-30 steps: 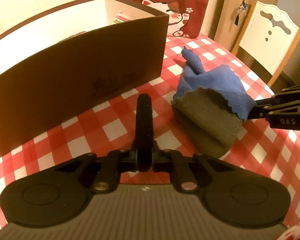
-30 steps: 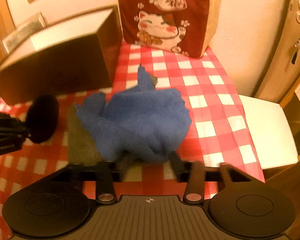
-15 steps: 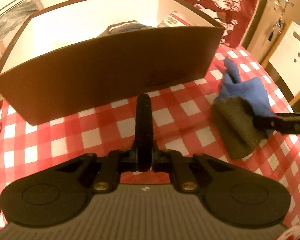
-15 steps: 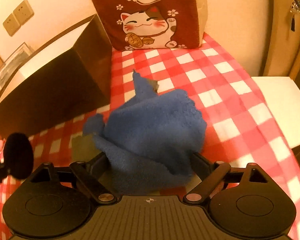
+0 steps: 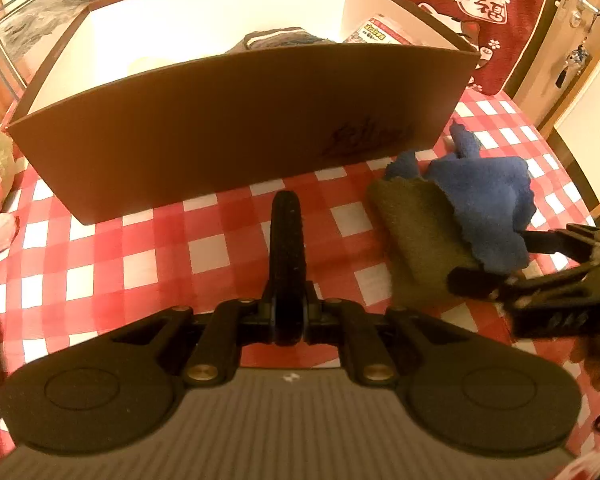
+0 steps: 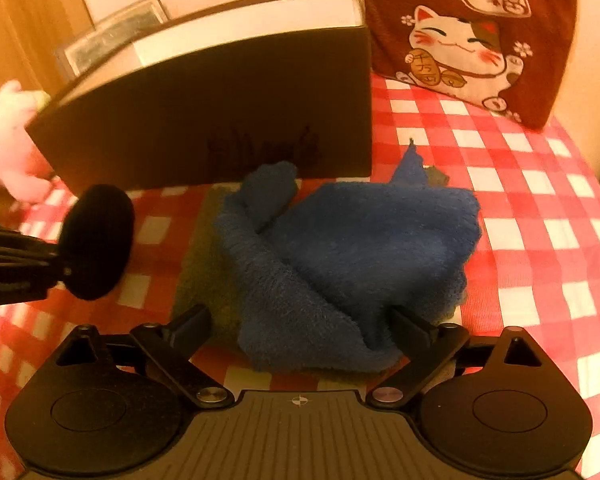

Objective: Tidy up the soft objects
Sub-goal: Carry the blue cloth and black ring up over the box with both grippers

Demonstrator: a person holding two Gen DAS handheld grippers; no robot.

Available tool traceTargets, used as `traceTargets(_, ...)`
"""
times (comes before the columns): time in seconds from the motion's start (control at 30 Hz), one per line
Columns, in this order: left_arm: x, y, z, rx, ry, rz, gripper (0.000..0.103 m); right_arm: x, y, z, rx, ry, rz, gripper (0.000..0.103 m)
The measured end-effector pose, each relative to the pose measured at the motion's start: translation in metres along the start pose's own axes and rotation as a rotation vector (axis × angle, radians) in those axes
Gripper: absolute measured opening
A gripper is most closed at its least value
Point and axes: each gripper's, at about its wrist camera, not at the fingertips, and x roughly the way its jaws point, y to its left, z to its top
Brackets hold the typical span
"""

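A fluffy blue cloth (image 6: 360, 240) lies crumpled on a grey-green cloth (image 6: 204, 264) on the red-and-white checked tablecloth, just in front of the brown cardboard box (image 6: 220, 112). My right gripper (image 6: 300, 316) is open, its two fingers spread wide on either side of the blue cloth's near edge. In the left wrist view the same blue cloth (image 5: 484, 192) and grey-green cloth (image 5: 416, 232) lie to the right, with the right gripper (image 5: 500, 258) at them. My left gripper (image 5: 286, 200) is shut and empty, hovering before the box (image 5: 240, 128).
The box has a white inside and holds a striped fabric item (image 5: 284, 38) and a printed packet (image 5: 376, 32). A pink plush toy (image 6: 8, 140) sits left of the box. A red cat cushion (image 6: 460, 40) leans against the wall behind. A white chair (image 5: 588, 120) stands at the table's right edge.
The right gripper's fingers have spread wide and let the blue cloth settle on the table near the box. The left gripper has drawn back and turned left, still shut.
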Motion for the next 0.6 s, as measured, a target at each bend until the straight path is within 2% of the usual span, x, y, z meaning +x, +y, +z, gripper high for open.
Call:
traceTargets(0.13,0.001,0.0,0.0,-0.004,0.01,0.006,0.01,0.007,-0.001,0.004,0.01,0.0,-0.033,0.091)
traceTargets(0.2,0.001,0.0,0.0,-0.003,0.013,0.008,0.01,0.009,0.002,0.004,-0.037,-0.007,-0.08,0.074)
traceTargets(0.23,0.001,0.0,0.0,-0.003,0.013,0.009,0.01,0.008,0.003,0.004,-0.055,-0.01,-0.083,0.071)
traceTargets(0.3,0.001,0.0,0.0,-0.004,0.014,0.011,0.01,0.006,0.0,0.004,-0.06,-0.019,-0.079,0.057)
traceTargets(0.33,0.001,0.0,0.0,-0.007,0.014,0.011,0.01,0.006,-0.001,0.004,-0.059,-0.021,-0.076,0.054)
traceTargets(0.4,0.001,0.0,0.001,-0.01,0.017,0.013,0.01,0.003,-0.004,0.004,-0.057,-0.026,-0.069,0.037)
traceTargets(0.5,0.0,0.0,0.0,-0.007,0.017,0.016,0.01,0.0,-0.007,0.004,-0.047,-0.028,-0.062,0.026)
traceTargets(0.6,-0.001,-0.001,-0.001,-0.004,0.014,0.014,0.01,-0.003,-0.01,0.003,-0.035,-0.022,-0.042,0.021)
